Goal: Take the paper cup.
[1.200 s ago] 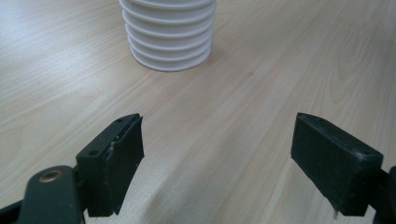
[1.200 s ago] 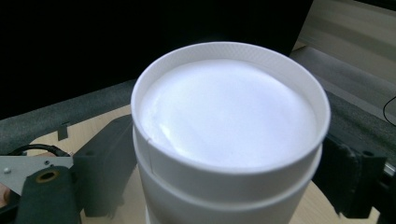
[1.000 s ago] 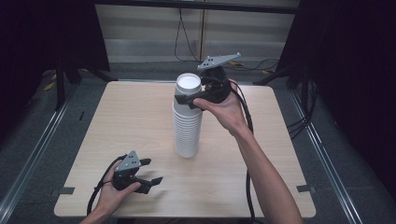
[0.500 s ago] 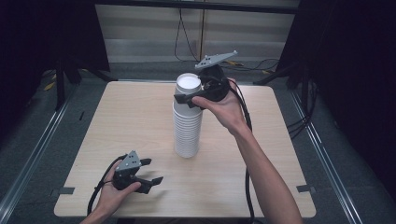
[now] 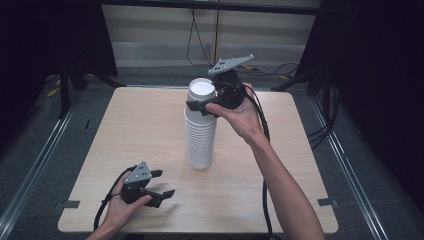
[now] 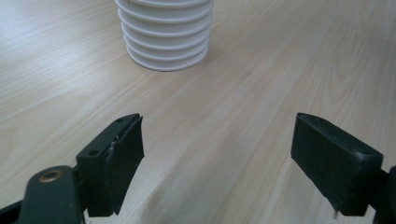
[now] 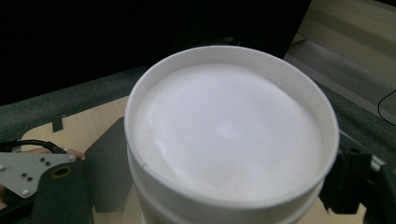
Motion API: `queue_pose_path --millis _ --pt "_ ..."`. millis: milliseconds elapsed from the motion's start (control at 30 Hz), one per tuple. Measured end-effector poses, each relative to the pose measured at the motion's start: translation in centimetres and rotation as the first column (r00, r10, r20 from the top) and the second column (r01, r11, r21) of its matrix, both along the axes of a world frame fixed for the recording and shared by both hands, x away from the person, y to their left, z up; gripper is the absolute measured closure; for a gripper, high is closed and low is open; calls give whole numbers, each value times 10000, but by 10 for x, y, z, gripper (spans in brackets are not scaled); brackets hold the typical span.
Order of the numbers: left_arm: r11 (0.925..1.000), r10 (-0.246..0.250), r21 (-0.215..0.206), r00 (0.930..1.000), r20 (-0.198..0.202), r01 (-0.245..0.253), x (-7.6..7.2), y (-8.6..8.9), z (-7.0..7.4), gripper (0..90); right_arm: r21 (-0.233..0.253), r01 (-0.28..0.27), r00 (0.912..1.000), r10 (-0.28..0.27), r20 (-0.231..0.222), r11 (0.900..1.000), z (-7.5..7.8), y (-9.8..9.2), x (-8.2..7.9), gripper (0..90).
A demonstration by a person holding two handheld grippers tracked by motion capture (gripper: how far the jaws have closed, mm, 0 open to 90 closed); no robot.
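Your right tongs (image 5: 200, 102) are up at the top of the tall stack of white ribbed paper cups (image 5: 201, 135), which stands upright near the middle of the pale wooden bench (image 5: 125, 125). In the right gripper view the jaws sit either side of the topmost white paper cup (image 7: 231, 135), just under its rim and touching its wall. That looks like a pinch on that one cup alone, high enough to lift it clear of the ones beneath. Your hand comes in from the side, which keeps the stack from tipping. Down at the near edge, your left tongs (image 5: 159, 184) rest low by the bench, jaws spread wide with nothing between them, pointed at the foot of the stack. They seem parked there, well apart from it, ready to steady the base if the cups cling together.
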State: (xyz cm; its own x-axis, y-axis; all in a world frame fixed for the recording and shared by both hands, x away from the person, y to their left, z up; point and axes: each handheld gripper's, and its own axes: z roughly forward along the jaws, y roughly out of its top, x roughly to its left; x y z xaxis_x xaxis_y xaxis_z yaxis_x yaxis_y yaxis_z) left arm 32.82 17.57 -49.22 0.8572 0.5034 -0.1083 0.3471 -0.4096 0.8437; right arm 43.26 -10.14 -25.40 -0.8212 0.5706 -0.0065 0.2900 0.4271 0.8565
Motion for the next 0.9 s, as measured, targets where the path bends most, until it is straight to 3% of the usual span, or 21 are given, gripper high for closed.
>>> queue_pose_path --millis 200,567,900 --pt "10000 11 -4 10000 -30 -11 -1 -1 0 169 182 17 9999 -19 157 9998 6 -1 -2 204" --pt "10000 8 31 10000 -9 -8 0 -1 0 169 994 176 9981 -233 569 9949 15 -6 -4 206" --pt "10000 -8 42 10000 -9 8 0 -1 -1 169 1964 346 9924 -570 1095 9799 21 -12 -8 208"
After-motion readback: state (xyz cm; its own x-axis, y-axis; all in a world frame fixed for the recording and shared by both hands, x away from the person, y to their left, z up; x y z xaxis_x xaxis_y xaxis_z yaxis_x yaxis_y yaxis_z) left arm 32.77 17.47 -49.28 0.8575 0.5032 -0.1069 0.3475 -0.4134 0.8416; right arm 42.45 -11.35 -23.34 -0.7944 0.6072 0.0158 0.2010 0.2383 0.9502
